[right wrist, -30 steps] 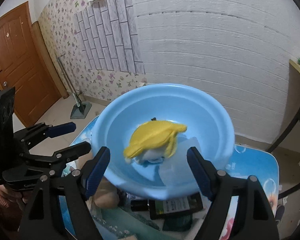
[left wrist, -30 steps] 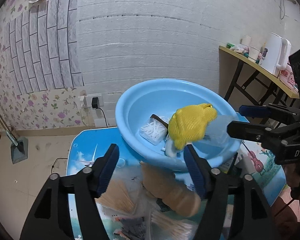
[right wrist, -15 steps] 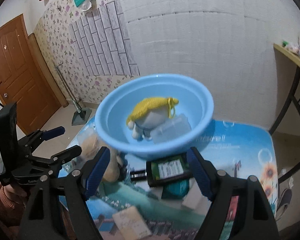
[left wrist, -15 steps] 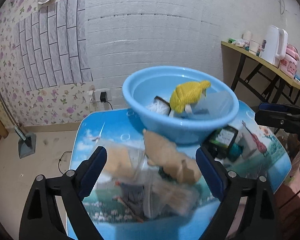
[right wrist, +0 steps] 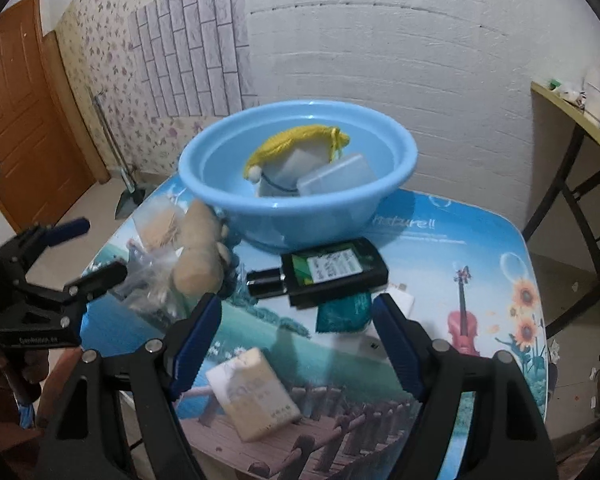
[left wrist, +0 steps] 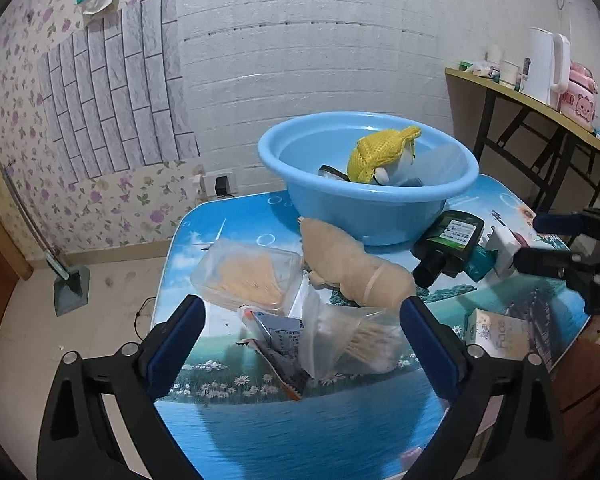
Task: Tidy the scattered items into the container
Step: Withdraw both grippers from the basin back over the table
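A blue basin (left wrist: 364, 208) (right wrist: 300, 216) stands at the back of the table and holds a yellow knitted toy (left wrist: 380, 152) (right wrist: 292, 140) and a clear box (right wrist: 336, 178). Scattered in front of it lie a beige plush roll (left wrist: 352, 268) (right wrist: 198, 256), a clear box of toothpicks (left wrist: 248, 276), a bag of cotton swabs (left wrist: 348, 336), a dark bottle with a green label (left wrist: 452, 244) (right wrist: 328, 272), a teal packet (right wrist: 344, 314) and a white "Face" box (left wrist: 496, 336) (right wrist: 256, 392). My left gripper (left wrist: 300, 312) hovers above the swab bag, jaws opening, touching nothing. My right gripper (right wrist: 297, 304) is open above the teal packet.
The picture-printed table (left wrist: 300, 432) ends close below both grippers. A side table with a white kettle (left wrist: 544, 64) stands at the right on folding legs. On the floor at the left are a dustpan (left wrist: 70, 288) and a wooden door (right wrist: 16, 120).
Both grippers have drawn back from over the basin and come lower, so the scattered items now lie under them. The left jaws have spread much wider.
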The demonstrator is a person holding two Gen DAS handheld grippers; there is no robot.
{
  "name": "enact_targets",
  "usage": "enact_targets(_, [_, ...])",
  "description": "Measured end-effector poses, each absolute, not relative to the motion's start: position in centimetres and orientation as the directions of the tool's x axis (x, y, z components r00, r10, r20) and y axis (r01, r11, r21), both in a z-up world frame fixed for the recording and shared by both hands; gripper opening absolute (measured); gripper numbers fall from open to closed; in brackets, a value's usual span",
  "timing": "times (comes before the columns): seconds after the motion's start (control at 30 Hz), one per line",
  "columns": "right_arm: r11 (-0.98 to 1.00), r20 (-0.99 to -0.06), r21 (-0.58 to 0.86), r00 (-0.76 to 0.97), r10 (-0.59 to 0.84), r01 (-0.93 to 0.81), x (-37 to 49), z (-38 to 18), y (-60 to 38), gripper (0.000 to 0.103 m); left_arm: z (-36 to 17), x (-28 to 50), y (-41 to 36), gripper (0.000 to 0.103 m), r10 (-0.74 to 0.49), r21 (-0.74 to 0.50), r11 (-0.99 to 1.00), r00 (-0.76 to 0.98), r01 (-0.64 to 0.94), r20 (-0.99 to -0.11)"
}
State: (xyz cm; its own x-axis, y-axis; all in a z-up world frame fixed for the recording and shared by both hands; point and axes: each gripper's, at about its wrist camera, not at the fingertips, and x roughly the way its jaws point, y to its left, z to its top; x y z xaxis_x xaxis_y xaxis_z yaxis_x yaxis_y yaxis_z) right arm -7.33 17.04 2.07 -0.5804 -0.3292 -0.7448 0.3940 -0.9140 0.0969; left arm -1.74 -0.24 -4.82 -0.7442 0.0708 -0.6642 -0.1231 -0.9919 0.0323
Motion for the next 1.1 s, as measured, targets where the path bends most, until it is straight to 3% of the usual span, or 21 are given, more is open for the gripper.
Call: enact_targets(1.1, [-0.857,-0.797,0.152,-0.452,-0.401,0.492,-5.0,-2.7,17.3,0.077,-8.5,-0.9,-2.7,0.102,0.100,-0.033,-0.994,-0.700,-0.108,-0.708])
